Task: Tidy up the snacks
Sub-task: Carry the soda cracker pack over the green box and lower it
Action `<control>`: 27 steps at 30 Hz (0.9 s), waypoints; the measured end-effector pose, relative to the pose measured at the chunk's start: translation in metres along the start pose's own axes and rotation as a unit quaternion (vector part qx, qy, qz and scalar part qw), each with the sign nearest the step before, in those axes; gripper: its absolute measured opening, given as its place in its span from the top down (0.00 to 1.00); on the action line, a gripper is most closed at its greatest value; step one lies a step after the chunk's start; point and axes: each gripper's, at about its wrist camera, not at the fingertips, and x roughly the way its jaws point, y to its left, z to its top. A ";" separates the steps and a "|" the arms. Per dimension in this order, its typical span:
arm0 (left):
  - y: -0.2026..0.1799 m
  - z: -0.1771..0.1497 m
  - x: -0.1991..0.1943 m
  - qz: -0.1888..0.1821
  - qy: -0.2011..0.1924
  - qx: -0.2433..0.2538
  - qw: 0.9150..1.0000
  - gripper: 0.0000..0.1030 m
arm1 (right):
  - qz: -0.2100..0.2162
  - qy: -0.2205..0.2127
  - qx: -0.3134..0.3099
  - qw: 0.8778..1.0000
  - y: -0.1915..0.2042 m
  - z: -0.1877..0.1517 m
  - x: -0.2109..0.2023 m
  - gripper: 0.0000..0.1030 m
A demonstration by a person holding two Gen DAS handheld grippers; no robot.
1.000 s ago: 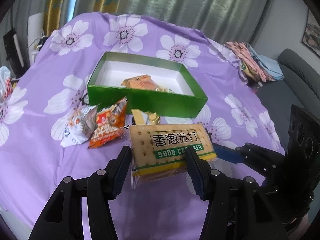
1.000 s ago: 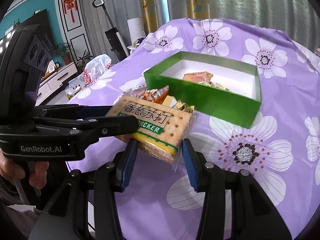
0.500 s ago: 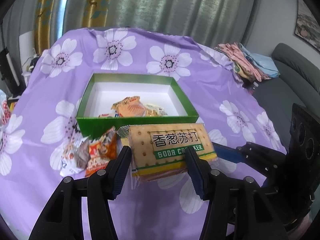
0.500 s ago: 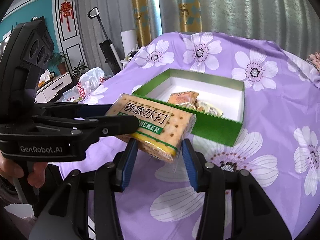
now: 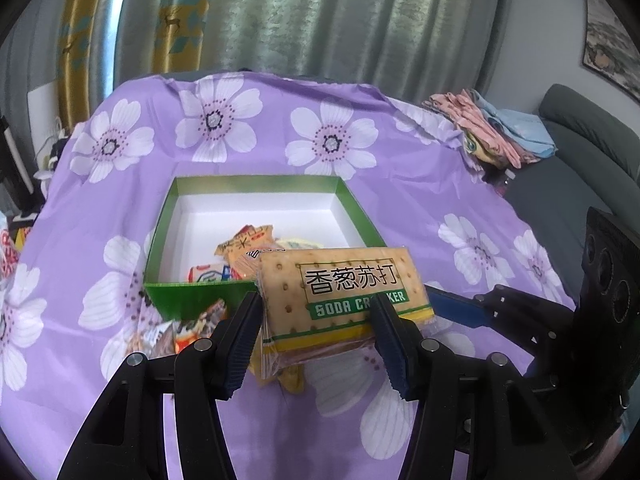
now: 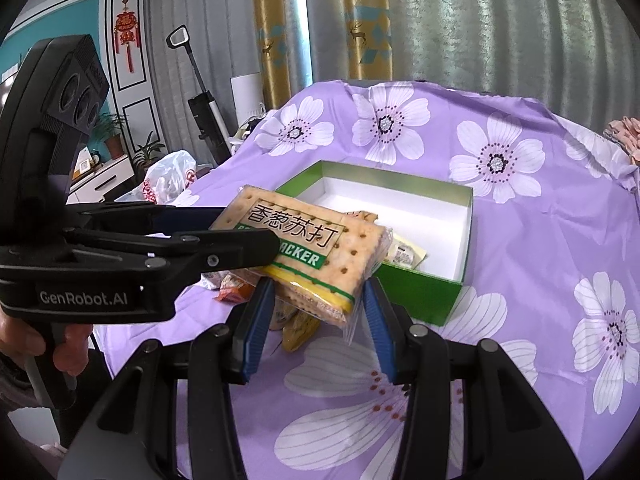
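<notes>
A soda cracker pack (image 5: 340, 292) is held in the air between both grippers. My left gripper (image 5: 320, 328) is shut on its near end, and my right gripper (image 6: 316, 304) is shut on its other end; the pack also shows in the right wrist view (image 6: 304, 248). It hangs above the near wall of an open green box (image 5: 200, 300) with a white inside (image 6: 416, 296). Several small snack packets (image 5: 244, 248) lie in the box. More packets (image 5: 188, 328) lie on the cloth in front of it.
A purple cloth with white flowers (image 5: 100, 216) covers the table. Folded clothes (image 5: 492, 128) lie at its far right corner beside a grey sofa (image 5: 592, 136). A white plastic bag (image 6: 168, 176) and a vacuum (image 6: 200, 92) stand to the left.
Both grippers have lifted the cracker pack up off the cloth and carried it toward the box; the loose packets stayed on the cloth.
</notes>
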 end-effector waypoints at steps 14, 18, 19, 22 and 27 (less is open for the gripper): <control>0.007 0.034 0.018 0.006 -0.015 0.012 1.000 0.45 | -0.005 -0.019 -0.001 1.000 -0.018 0.027 0.018 0.55; 0.009 0.043 0.025 0.006 -0.017 0.014 1.000 0.46 | -0.007 -0.021 -0.001 1.000 -0.024 0.034 0.026 0.55; 0.010 0.046 0.027 0.006 -0.017 0.014 1.000 0.45 | -0.008 -0.021 -0.001 1.000 -0.026 0.037 0.028 0.55; 0.012 0.054 0.033 0.007 -0.019 0.014 1.000 0.45 | -0.010 -0.023 -0.001 1.000 -0.031 0.043 0.034 0.55; 0.016 0.064 0.046 0.006 -0.018 0.014 1.000 0.45 | -0.017 -0.022 -0.004 1.000 -0.039 0.052 0.044 0.55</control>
